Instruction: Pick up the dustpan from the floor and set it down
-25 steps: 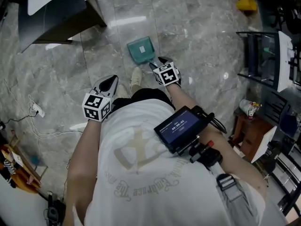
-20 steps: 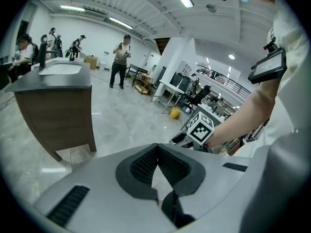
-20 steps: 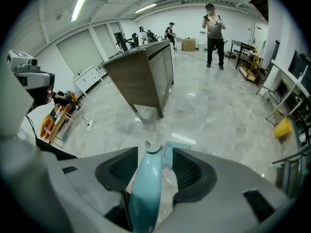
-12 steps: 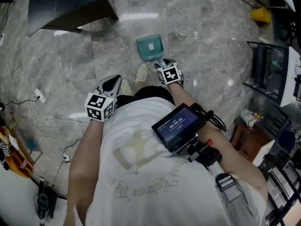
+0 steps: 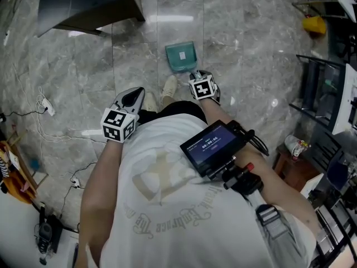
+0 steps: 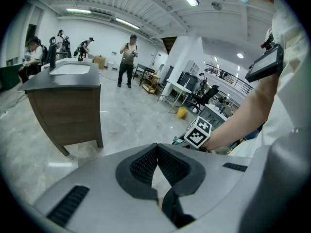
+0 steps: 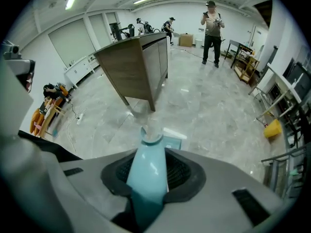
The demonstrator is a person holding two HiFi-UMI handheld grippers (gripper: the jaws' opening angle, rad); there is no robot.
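As seen from the head view: blue-green dustpan (image 5: 181, 56) lying flat on grey floor (image 5: 240, 38), just past right gripper (image 5: 196, 75) | left gripper view: left gripper (image 6: 156, 146) pinched tight, nothing inside | right gripper view: jaws closing round handle (image 7: 148, 169) of dustpan, pan end resting on floor

The dustpan (image 5: 181, 56) lies on the floor (image 5: 240, 38) just ahead of the person's shoes (image 5: 168, 88). Its handle points back toward them, between the closing jaws of the right gripper (image 5: 196, 76). The left gripper (image 5: 133, 95) hangs left of the shoes, apart from the dustpan. The bench (image 5: 89, 4) stands beyond, further left. Cables (image 5: 47, 108) trail over the floor at the left, and a rack (image 5: 323, 82) stands at the right.
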